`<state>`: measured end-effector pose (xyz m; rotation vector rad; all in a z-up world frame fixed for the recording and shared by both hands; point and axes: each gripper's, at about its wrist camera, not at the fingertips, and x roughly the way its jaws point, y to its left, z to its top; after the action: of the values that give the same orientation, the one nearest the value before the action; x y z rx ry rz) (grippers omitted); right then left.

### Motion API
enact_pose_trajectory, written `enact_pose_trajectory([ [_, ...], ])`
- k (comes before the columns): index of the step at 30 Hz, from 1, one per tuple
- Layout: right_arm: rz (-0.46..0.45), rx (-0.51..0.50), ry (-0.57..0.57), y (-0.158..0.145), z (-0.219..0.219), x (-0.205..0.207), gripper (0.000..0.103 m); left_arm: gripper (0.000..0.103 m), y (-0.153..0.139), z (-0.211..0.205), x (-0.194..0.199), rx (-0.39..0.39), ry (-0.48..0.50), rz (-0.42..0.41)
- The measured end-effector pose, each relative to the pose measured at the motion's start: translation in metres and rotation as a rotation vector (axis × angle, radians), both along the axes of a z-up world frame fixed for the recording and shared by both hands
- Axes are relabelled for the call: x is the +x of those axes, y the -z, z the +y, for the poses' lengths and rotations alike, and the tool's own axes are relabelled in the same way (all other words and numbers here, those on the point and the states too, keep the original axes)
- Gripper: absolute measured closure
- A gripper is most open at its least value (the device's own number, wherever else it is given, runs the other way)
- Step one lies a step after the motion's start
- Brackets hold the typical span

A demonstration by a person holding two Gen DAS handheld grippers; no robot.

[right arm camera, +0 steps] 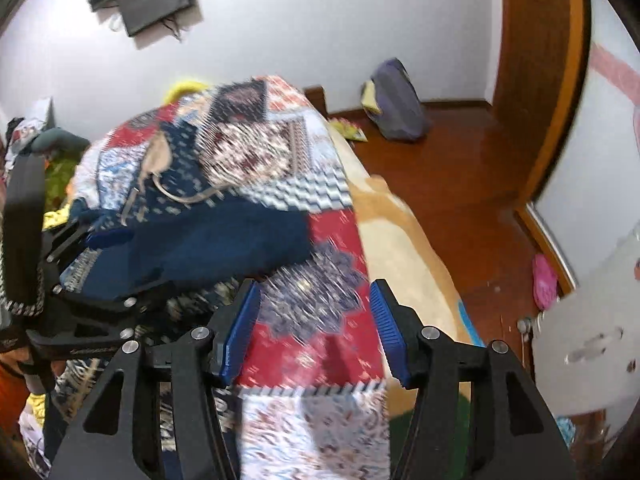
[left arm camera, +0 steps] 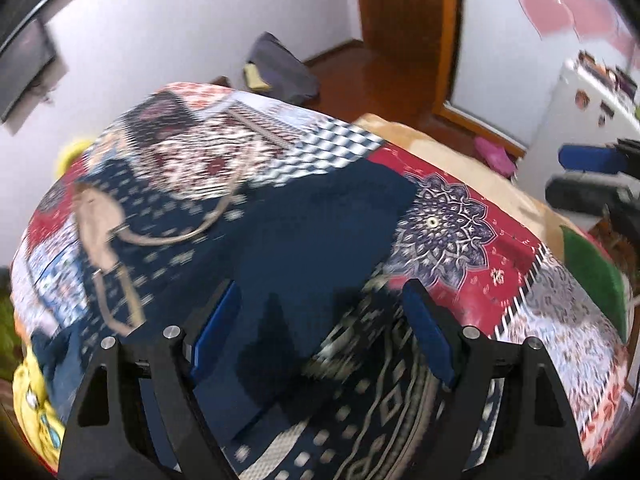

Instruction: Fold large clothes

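A large dark blue garment [left arm camera: 312, 232] with a patterned grey-white border lies spread on a bed with a patchwork cover [left arm camera: 460, 292]. My left gripper [left arm camera: 322, 296] hovers over the garment's near part, open, with nothing between its blue pads. In the right wrist view the same garment [right arm camera: 224, 236] lies left of centre. My right gripper [right arm camera: 315, 290] stands open above the red patch of the cover [right arm camera: 340, 344], beside the garment's right edge, holding nothing. The left gripper [right arm camera: 100, 264] shows at the left over the cloth. Both views are blurred.
A beige handbag [left arm camera: 100, 220] with long straps lies on the bed's far left. A tan blanket [right arm camera: 400, 248] lines the bed's right side. Beyond it are wooden floor [right arm camera: 460, 184], a grey bag [right arm camera: 396, 104], a door frame [right arm camera: 536, 80] and a white fridge [left arm camera: 580, 120].
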<state>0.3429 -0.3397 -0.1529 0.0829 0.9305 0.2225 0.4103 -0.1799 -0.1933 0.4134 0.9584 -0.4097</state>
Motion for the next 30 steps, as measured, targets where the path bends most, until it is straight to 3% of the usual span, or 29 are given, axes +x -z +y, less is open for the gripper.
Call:
enact_pose_trajectory([
  [3, 0.037, -0.007, 0.023, 0.020, -0.007, 0.002, 0.050, 0.024, 0.019, -0.025, 0.012, 0.041, 0.036, 0.018],
  [6, 0.074, 0.002, 0.023, 0.029, -0.017, 0.002, 0.050, 0.025, 0.042, -0.046, 0.024, 0.139, 0.053, -0.001],
  [9, 0.085, 0.012, 0.023, 0.034, -0.024, 0.000, 0.050, 0.042, 0.056, -0.050, 0.036, 0.172, 0.042, -0.007],
  [11, 0.089, 0.013, 0.022, 0.035, -0.024, 0.000, 0.050, 0.065, 0.052, -0.045, 0.042, 0.131, 0.019, -0.012],
  [13, 0.089, 0.009, 0.022, 0.035, -0.021, 0.002, 0.050, 0.079, 0.041, -0.036, 0.048, 0.063, -0.030, 0.008],
  [16, 0.080, 0.026, 0.007, 0.030, -0.014, 0.003, 0.050, 0.093, 0.011, -0.015, 0.052, -0.111, -0.079, 0.031],
  [20, 0.051, 0.038, -0.014, 0.020, 0.000, 0.010, 0.050, 0.094, -0.043, 0.034, 0.042, -0.240, -0.139, -0.039],
  [25, 0.028, 0.035, -0.068, 0.008, 0.036, 0.024, 0.050, 0.094, -0.095, 0.113, 0.013, -0.273, -0.219, -0.175],
  [30, 0.045, -0.015, -0.124, 0.019, 0.080, 0.043, 0.050, 0.094, -0.102, 0.211, -0.021, -0.275, -0.368, -0.237],
])
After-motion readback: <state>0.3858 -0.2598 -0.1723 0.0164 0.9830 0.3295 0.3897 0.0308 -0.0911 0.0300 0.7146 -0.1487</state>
